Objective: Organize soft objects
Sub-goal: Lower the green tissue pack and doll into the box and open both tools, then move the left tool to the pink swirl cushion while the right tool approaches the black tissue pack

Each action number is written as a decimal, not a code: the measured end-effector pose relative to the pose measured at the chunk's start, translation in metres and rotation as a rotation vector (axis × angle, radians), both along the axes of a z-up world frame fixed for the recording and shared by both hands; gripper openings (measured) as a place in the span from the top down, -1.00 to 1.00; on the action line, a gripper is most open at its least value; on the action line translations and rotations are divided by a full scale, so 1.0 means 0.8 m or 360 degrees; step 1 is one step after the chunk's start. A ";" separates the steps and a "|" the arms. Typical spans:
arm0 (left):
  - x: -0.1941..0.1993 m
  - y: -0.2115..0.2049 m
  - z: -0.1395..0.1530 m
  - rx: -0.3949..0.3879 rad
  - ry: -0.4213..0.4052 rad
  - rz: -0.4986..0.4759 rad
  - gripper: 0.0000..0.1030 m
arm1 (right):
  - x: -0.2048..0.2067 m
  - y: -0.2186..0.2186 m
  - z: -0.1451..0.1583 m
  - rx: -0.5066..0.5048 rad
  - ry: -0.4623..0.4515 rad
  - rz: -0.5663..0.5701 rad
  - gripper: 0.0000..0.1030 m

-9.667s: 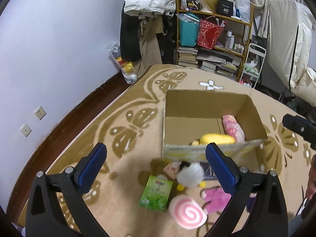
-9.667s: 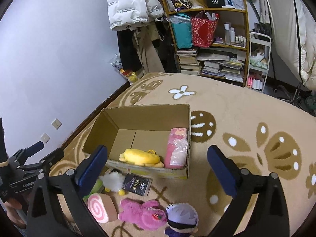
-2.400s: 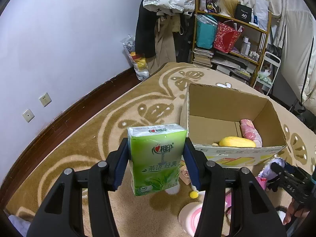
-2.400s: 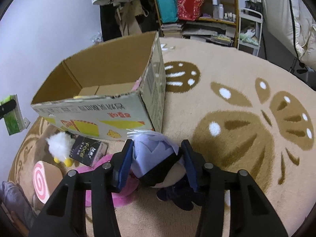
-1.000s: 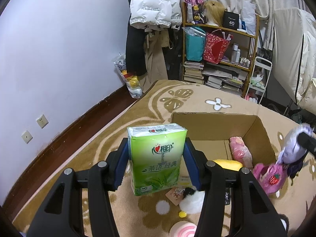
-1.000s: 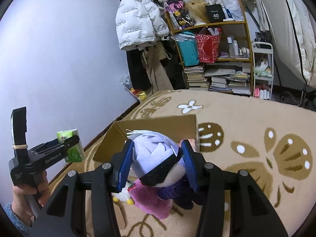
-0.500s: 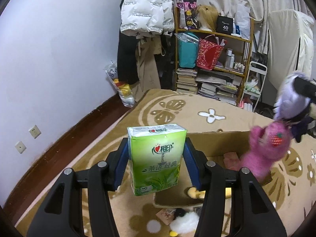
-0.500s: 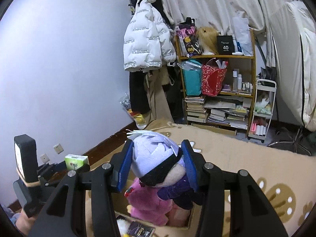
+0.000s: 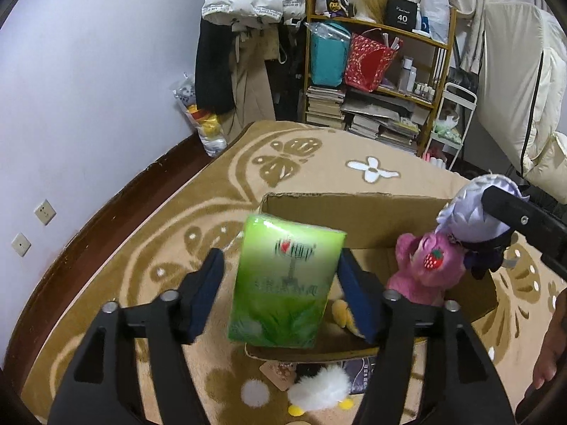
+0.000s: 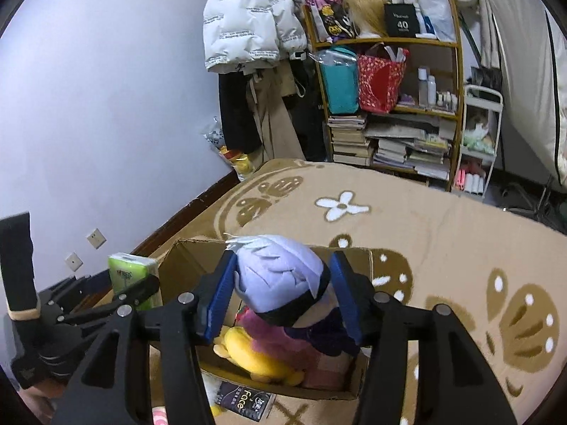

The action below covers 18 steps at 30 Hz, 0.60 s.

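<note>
Left gripper (image 9: 280, 290): jaws spread, gaps on both sides of green tissue pack (image 9: 287, 283); pack blurred, tilted, apparently dropping toward cardboard box (image 9: 340, 202) below.

Right gripper (image 10: 281, 295): jaws parted around purple-haired doll (image 10: 280, 278), slight gaps each side; grip doubtful. Pink plush (image 9: 428, 269) hangs against doll above box.

Step, as judged: release into box. Next: let both fall clear, pull grippers back, then fetch white fluffy toy (image 9: 319, 386) from carpet (image 9: 219, 212).

Both grippers held above box, pointing forward-down.
</note>
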<state>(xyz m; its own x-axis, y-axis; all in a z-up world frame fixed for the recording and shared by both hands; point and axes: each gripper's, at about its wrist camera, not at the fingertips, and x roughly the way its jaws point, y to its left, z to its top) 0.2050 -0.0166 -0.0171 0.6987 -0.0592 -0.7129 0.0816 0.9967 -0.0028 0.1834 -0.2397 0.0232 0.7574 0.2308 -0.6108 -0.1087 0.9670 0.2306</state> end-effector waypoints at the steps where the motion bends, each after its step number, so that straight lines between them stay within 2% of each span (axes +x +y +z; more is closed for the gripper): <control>1: -0.003 0.000 0.001 0.0009 -0.0008 0.0012 -0.51 | 0.000 -0.003 0.000 0.0010 0.0010 -0.0008 -0.20; 4: -0.010 0.003 0.005 0.0008 -0.0028 0.0044 -0.76 | -0.001 -0.008 0.000 0.0014 0.0031 -0.0003 -0.41; 6: -0.015 0.009 0.010 -0.0005 -0.0048 0.0081 -0.86 | -0.004 -0.007 0.000 0.0013 0.0041 0.0022 -0.54; 12: -0.034 0.032 0.026 -0.0050 -0.0044 0.0140 -0.91 | -0.025 -0.010 0.012 0.0013 0.0020 0.0021 -0.99; 18: -0.062 0.041 0.044 -0.0026 -0.0042 0.0149 -0.91 | -0.047 -0.012 0.031 0.0027 -0.0020 0.0016 -1.00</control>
